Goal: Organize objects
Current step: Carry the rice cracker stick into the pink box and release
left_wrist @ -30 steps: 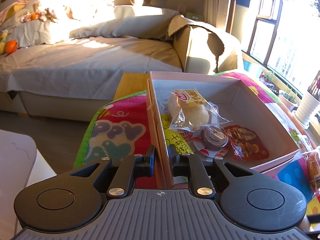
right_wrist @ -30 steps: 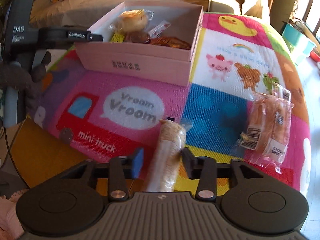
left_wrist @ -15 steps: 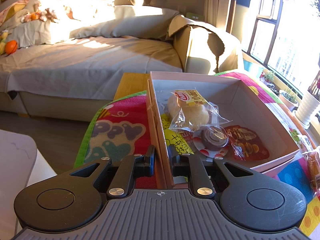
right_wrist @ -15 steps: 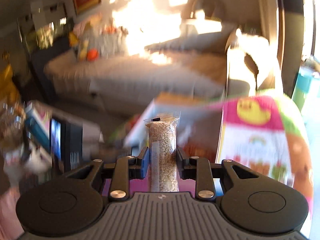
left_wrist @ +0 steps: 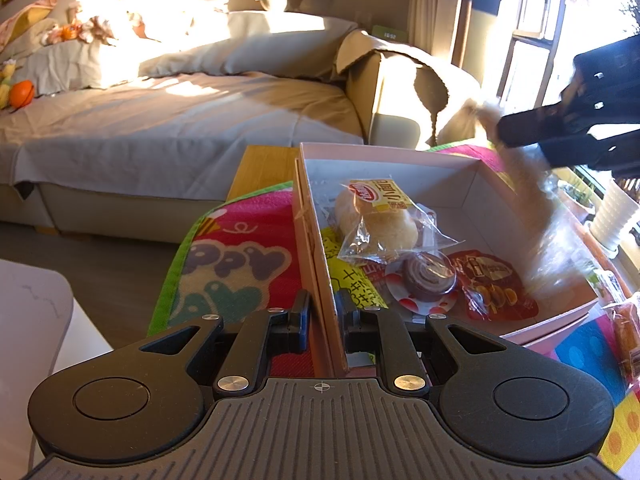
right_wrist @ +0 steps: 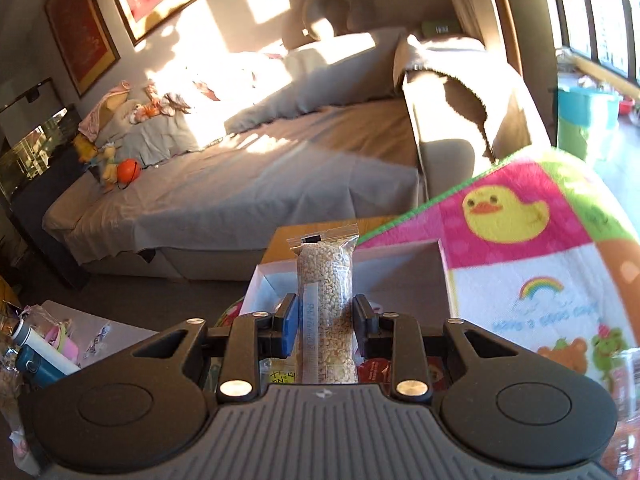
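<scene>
Left gripper point(left_wrist: 322, 312) closed down on the near side wall of the pink box point(left_wrist: 400, 162), one finger inside, one outside, steadying it on the desk. Already in the box: wrapped bun point(left_wrist: 378, 218), small chocolate cake point(left_wrist: 428, 276), red snack pack point(left_wrist: 496, 284), yellow packet point(left_wrist: 352, 280) underneath.

Right gripper point(right_wrist: 325, 322) clamped on a clear-wrapped puffed grain bar point(right_wrist: 326, 304), held upright in the air over the box point(right_wrist: 400, 258). In the left view the bar point(left_wrist: 524, 184) shows blurred over the far right wall, not released.

Left to do, judging: drop this bar in, then at least one more wrapped snack point(left_wrist: 626, 332) lying on the colourful mat point(left_wrist: 240, 248) beside the box. Roughly two-thirds done.
</scene>
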`<state>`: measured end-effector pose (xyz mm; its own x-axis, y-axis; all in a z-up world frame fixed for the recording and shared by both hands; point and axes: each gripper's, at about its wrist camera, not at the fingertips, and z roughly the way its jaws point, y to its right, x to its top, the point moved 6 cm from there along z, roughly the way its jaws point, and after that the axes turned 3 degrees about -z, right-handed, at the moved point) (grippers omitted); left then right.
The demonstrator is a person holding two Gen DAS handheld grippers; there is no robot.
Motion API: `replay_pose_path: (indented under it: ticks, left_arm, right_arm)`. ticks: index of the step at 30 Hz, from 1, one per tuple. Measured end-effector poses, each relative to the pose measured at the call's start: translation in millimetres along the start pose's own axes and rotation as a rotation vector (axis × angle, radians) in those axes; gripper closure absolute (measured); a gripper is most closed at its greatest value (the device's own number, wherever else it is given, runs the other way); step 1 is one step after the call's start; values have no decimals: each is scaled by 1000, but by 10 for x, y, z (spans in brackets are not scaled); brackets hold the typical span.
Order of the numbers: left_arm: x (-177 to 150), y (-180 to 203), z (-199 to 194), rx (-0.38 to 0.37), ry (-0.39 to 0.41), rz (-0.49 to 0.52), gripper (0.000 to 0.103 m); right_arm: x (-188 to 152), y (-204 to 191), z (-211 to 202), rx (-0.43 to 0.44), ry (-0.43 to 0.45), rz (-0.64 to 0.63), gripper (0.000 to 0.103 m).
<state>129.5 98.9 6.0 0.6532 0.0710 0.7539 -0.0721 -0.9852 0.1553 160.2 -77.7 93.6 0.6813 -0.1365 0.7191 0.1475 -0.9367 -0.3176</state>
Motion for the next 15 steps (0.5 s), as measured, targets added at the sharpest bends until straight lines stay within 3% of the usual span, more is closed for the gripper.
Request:
replay_pose_path:
  ticks: [6,9,11,15]
  left_arm:
    - [4,-4,2,0,-1,0,86]
    - [6,-3,1,-2,-2,0,86]
    - [8,0,-2,-2,-2,1,86]
    - [9,1,-3,-3,-1,0,86]
  right_arm:
    - [-35,75,-28,-10,0,-30,72]
    - [-47,199,-182,-44,20,-55,64]
    - [-94,310,-329,-77,30,-76,53]
    - [-281,597,-682,-194,42,-132,48]
